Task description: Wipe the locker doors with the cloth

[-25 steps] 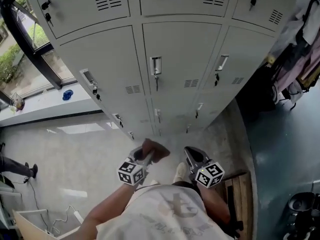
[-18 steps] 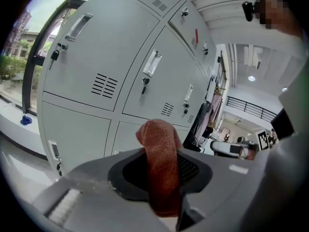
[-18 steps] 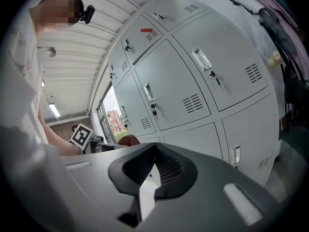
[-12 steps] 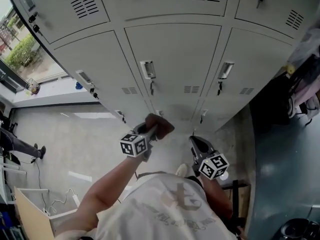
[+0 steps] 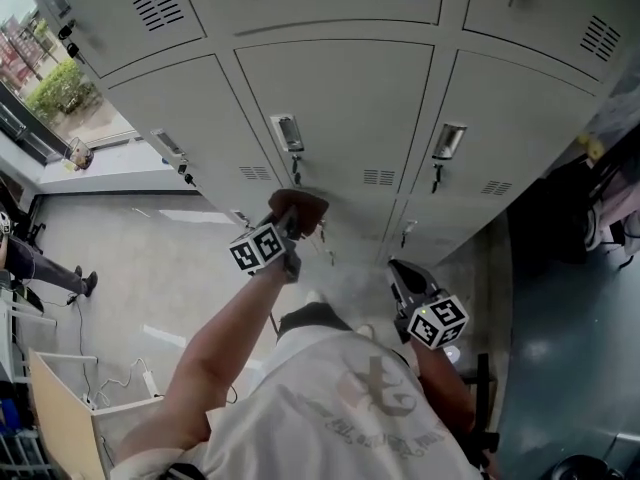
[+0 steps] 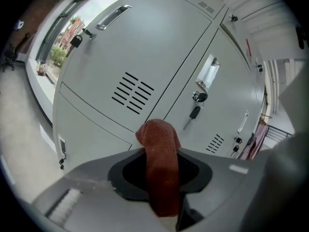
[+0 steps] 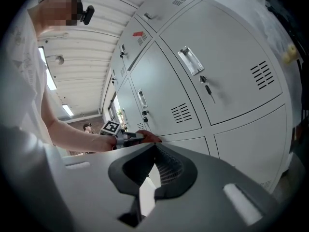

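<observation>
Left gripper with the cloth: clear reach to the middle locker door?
Probably yes. The left gripper holds the red cloth by the lower edge of the middle locker door, nothing between; only the hanging key sits close above.

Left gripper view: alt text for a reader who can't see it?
The left gripper is shut on a rust-red cloth, held in front of grey locker doors. One door has slotted vents; the next has a key hanging from its lock. A window shows at upper left.

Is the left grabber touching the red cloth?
Touching. The left gripper view shows the cloth pinched between the closed jaws of the left gripper, its end sticking out in front.
</observation>
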`<state>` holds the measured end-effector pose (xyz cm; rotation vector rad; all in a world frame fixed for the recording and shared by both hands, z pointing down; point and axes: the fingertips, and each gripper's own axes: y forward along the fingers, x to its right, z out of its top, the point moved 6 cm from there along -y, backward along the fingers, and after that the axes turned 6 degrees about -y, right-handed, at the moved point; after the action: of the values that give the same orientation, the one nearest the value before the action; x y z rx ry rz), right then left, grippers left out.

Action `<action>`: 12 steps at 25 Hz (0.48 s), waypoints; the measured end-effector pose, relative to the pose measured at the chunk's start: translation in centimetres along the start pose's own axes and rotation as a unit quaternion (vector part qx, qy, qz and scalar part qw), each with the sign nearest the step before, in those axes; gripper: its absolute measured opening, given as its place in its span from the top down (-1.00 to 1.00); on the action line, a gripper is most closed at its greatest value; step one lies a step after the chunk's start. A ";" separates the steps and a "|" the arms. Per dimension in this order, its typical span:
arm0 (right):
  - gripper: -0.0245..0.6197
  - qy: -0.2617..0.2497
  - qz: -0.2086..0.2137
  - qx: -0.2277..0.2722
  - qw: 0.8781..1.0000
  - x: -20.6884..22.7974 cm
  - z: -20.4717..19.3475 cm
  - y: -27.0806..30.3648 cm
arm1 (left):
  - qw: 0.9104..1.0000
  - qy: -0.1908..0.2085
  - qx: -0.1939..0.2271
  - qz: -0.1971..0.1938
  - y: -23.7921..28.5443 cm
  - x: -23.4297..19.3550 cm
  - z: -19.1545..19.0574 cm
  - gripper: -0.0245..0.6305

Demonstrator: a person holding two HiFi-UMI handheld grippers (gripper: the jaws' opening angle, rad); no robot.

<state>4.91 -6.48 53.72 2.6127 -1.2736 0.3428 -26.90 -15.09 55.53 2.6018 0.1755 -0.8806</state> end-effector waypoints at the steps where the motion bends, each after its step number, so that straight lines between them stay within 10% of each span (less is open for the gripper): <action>1: 0.90 -0.004 0.004 -0.002 1.000 0.3 0.2 0.2 | 1.000 0.018 0.003 0.010 0.4 -0.2 0.4 0.56; 6: 0.90 -0.019 0.016 -0.003 1.000 1.0 1.1 1.4 | 0.993 0.108 0.001 0.054 2.0 -0.9 1.1 0.56; 12: 0.90 -0.018 0.024 -0.004 1.000 1.7 1.9 3.1 | 0.991 0.112 -0.010 0.070 3.4 -1.0 1.1 0.56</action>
<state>3.70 -10.13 52.67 2.5973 -1.3489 0.2995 -27.50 -18.63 56.42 2.6524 0.0600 -0.5342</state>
